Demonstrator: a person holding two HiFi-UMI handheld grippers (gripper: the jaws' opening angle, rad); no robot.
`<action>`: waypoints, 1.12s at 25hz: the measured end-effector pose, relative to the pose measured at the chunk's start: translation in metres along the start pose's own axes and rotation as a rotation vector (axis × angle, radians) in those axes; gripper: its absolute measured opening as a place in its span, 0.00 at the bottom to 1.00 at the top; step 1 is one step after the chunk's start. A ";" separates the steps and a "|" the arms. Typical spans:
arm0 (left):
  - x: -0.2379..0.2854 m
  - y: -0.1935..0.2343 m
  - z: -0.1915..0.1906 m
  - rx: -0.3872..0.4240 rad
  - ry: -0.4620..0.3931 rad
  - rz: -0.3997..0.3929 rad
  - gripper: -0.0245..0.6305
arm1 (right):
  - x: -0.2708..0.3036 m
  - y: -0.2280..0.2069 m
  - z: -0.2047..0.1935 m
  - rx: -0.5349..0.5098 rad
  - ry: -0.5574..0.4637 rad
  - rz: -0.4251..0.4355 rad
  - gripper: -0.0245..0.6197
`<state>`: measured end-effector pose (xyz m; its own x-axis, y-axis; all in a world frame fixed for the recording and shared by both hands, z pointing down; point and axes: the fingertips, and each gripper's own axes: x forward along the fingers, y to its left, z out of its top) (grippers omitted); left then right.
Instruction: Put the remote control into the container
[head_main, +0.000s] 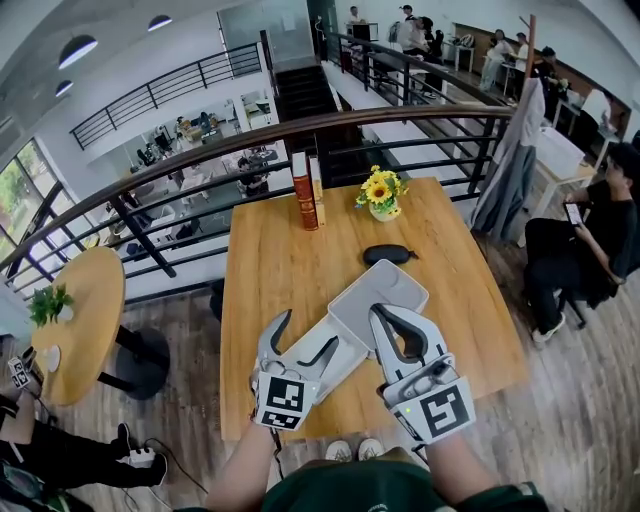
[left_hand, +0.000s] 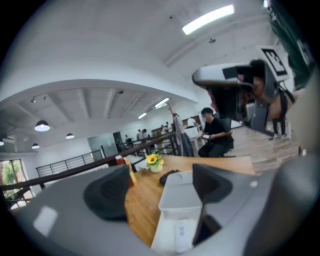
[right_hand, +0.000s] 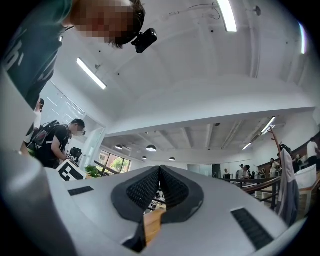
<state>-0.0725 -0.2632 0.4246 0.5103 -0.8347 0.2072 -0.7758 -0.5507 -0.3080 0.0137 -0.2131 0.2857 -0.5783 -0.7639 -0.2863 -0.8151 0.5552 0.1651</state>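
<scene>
Wooden table (head_main: 270, 260): we see books (head_main: 308, 190) and a sunflower pot (head_main: 381, 192) at its far edge. The rest lies from the middle to the near edge.
Remote control (head_main: 388, 254): we take the dark oblong near the table's middle for it. It lies flat on bare wood, just beyond the container's far corner and apart from both grippers.
Container (head_main: 385, 292): white, square and shallow, toward the near edge. From above we see nothing inside it. A long white tray (head_main: 305, 355) lies against its near-left side.
Left gripper (head_main: 309, 330): jaws wide apart with nothing between them, hanging over the long tray.
Right gripper (head_main: 383, 312): pads pressed together on nothing, its tip above the container's near side.
Progress: by our reckoning nothing is done. The remote is ungrasped and outside the container, so reaching, gripping, carrying and releasing are all left.
Left gripper view only: a low look along the table. It shows a small grey-marked patch (left_hand: 181, 234) on the long tray, which we cannot identify.
Right gripper view only: mostly ceiling and lamps. It shows that the pads meet, which the head view leaves unclear.
Head view only: the whole layout, with the remote set against the container.
</scene>
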 end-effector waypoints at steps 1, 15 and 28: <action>-0.004 0.000 0.007 0.007 -0.024 0.005 0.64 | 0.000 0.000 0.000 0.000 0.000 -0.001 0.07; -0.071 0.006 0.104 0.131 -0.323 0.081 0.54 | -0.001 -0.004 0.020 -0.044 -0.010 -0.033 0.07; -0.093 0.009 0.123 0.118 -0.422 0.151 0.26 | 0.008 0.001 0.021 -0.061 -0.005 -0.028 0.07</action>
<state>-0.0813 -0.1905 0.2880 0.5206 -0.8204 -0.2365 -0.8177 -0.3994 -0.4144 0.0091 -0.2121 0.2636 -0.5555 -0.7769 -0.2965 -0.8314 0.5129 0.2138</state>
